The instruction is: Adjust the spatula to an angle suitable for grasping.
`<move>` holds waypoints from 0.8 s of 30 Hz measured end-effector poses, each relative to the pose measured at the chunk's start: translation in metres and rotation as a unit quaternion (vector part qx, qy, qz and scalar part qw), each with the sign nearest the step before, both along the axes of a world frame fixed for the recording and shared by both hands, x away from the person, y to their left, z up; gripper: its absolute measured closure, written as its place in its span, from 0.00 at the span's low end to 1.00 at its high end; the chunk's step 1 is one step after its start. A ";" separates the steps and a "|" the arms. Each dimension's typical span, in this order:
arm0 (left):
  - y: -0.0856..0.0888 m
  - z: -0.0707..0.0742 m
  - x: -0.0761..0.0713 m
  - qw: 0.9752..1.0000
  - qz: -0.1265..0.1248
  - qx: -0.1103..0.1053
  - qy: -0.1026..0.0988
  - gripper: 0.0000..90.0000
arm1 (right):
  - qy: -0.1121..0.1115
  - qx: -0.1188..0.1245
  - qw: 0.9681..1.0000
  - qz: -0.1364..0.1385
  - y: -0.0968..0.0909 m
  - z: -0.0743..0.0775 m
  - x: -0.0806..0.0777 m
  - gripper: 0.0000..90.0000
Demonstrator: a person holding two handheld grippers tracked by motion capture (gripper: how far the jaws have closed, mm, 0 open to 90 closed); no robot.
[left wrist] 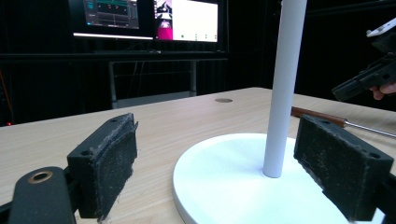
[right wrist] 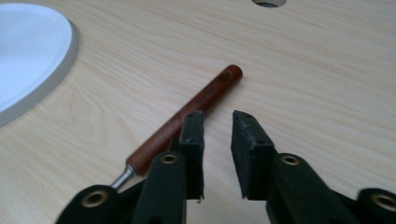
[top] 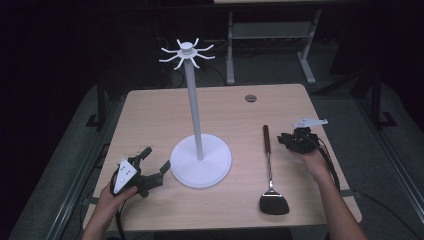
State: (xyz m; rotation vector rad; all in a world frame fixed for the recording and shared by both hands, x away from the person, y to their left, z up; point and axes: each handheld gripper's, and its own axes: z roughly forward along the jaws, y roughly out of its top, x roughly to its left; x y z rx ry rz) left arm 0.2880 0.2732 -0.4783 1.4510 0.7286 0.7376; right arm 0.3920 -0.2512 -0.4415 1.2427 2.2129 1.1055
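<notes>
The desk (top: 150,107) carries a white hanger stand (top: 200,159) at its centre: a round base, a tall upright pole and a crown of curved hooks (top: 187,52) at the top. The left hand-held gripper (top: 154,164) rests at the near left of the desk, its jaws spread wide and empty, just beside the left edge of the stand base; in the left gripper view the base (left wrist: 224,177) and pole (left wrist: 284,88) sit between the two pads. A spatula (top: 270,172) lies flat to the right of the stand, its black blade (top: 274,203) toward the near edge, its steel shank running away to a reddish-brown wooden handle (right wrist: 187,119) with a hole at the far end. The right hand-held gripper (top: 286,141) sits just right of that handle, jaws slightly parted and holding nothing; the handle lies just left of the left jaw in the right gripper view.
</notes>
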 end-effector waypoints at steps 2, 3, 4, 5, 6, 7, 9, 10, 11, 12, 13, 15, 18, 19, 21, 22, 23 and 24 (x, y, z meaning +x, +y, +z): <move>0.000 0.000 0.000 1.000 0.000 -0.001 0.001 0.14 | -0.004 0.002 1.000 0.003 0.004 0.000 0.004 0.89; 0.000 0.000 0.000 1.000 0.000 -0.001 0.000 0.14 | -0.004 0.004 1.000 0.006 0.006 -0.001 0.006 0.94; 0.000 0.000 0.000 1.000 0.000 0.000 0.001 0.14 | 0.000 0.004 1.000 0.007 0.008 -0.002 0.008 0.95; 0.000 0.000 0.000 1.000 0.000 0.000 0.000 0.14 | 0.004 0.005 1.000 0.007 0.009 -0.003 0.010 0.96; 0.000 0.000 0.000 1.000 0.000 0.000 0.000 0.14 | 0.004 0.005 1.000 0.007 0.009 -0.003 0.010 0.96; 0.000 0.000 0.000 1.000 -0.001 0.001 0.000 0.14 | 0.005 0.008 1.000 0.012 0.011 -0.005 0.015 0.99; 0.000 0.000 0.000 1.000 -0.001 0.001 0.000 0.14 | 0.005 0.008 1.000 0.013 0.012 -0.006 0.017 0.99; 0.000 0.000 0.000 1.000 -0.001 0.001 0.000 0.14 | 0.006 0.010 1.000 0.011 0.013 -0.007 0.019 0.99; 0.000 0.000 0.000 1.000 -0.001 0.000 0.000 0.14 | 0.007 0.012 1.000 0.008 0.014 -0.010 0.022 1.00; 0.000 0.000 0.000 1.000 -0.001 0.000 0.000 0.14 | 0.007 0.012 1.000 0.008 0.014 -0.010 0.022 1.00; 0.000 0.000 0.000 1.000 -0.001 0.000 0.000 0.14 | 0.008 0.011 1.000 0.005 0.016 -0.012 0.024 1.00; 0.000 0.000 0.000 1.000 -0.001 -0.001 0.000 0.14 | 0.008 0.005 1.000 0.007 0.017 -0.015 0.026 1.00; 0.000 0.000 0.000 1.000 -0.001 -0.001 0.000 0.14 | 0.014 -0.002 1.000 0.011 0.020 -0.019 0.026 1.00; 0.000 0.000 0.000 1.000 -0.001 -0.001 0.000 0.14 | 0.017 -0.001 1.000 0.011 0.020 -0.020 0.026 1.00; 0.000 0.000 0.000 1.000 -0.001 0.000 0.000 0.14 | 0.021 -0.006 1.000 0.012 0.021 -0.022 0.026 1.00; 0.000 0.000 0.000 1.000 -0.002 0.001 0.000 0.14 | 0.021 -0.006 1.000 0.012 0.021 -0.022 0.026 1.00; 0.000 0.000 0.000 1.000 -0.001 0.002 0.000 0.14 | 0.023 -0.003 1.000 0.013 0.022 -0.023 0.027 1.00; 0.000 0.000 0.000 1.000 -0.001 0.002 0.000 0.14 | 0.023 -0.003 1.000 0.013 0.022 -0.023 0.027 1.00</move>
